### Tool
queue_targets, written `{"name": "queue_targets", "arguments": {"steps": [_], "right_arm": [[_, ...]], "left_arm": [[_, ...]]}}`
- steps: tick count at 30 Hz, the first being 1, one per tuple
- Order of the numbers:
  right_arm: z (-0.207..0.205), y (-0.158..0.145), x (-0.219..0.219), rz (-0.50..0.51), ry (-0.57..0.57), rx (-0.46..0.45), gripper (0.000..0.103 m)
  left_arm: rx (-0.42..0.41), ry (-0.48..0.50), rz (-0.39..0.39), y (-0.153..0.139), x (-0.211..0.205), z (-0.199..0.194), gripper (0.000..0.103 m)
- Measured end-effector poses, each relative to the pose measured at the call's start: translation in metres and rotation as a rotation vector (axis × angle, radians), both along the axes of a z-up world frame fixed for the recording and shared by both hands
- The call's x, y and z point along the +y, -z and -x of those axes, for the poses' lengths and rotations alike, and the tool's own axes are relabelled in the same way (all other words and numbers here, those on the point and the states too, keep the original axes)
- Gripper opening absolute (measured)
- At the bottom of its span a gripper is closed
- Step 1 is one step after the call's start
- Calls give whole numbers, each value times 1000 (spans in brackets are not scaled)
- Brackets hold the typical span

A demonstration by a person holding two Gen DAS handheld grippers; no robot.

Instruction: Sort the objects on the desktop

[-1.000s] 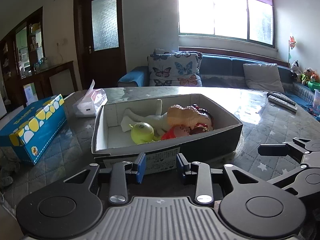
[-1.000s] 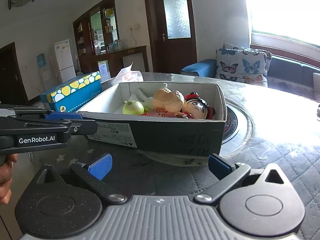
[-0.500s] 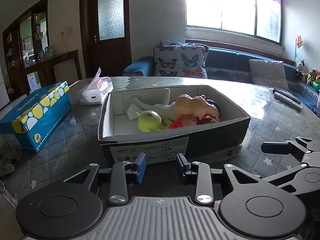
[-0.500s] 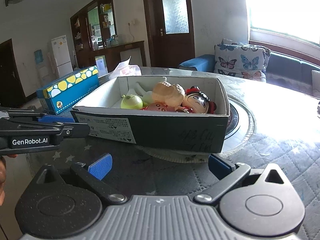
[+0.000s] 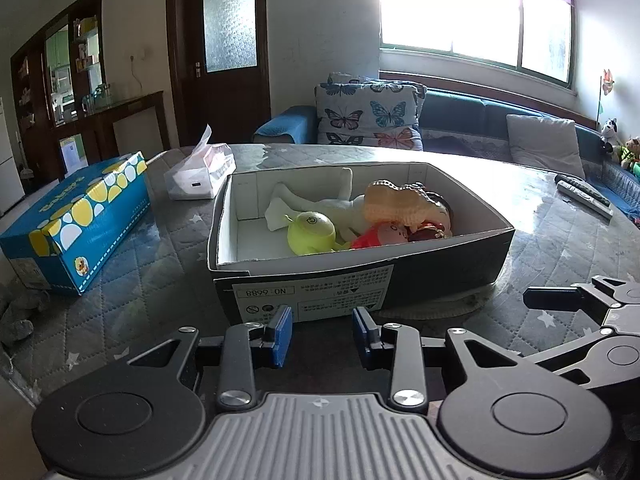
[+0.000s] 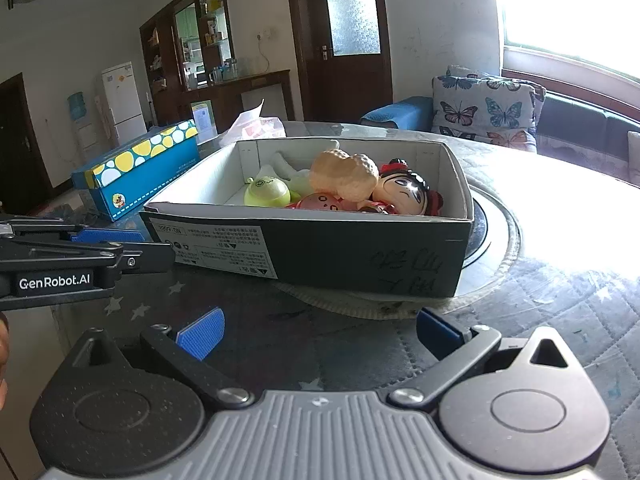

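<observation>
I hold the left gripper (image 5: pixel 322 334) narrowly parted and the right gripper (image 6: pixel 316 334) wide, both empty, toys (image 6: pixel 344 178) lying in the box (image 5: pixel 440 268) at 12 o'clock; sorting stage undeterminable.

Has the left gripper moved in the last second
Yes. The left gripper has drawn back and up from the toy box: in the left wrist view the box's label, once partly hidden behind the fingers, now shows above them.
</observation>
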State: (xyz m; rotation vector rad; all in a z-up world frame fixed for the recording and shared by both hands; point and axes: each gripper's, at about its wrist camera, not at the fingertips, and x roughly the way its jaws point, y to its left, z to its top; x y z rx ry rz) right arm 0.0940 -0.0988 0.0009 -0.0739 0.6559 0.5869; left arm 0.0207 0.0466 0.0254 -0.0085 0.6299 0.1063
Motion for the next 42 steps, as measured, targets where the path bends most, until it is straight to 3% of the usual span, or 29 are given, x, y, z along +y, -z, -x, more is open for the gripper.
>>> {"name": "queue_targets", "arguments": {"steps": [42], "right_arm": [[-23, 14, 13, 35, 6, 62, 103]], "left_arm": [[55, -12, 2, 15, 0, -24, 36]]}}
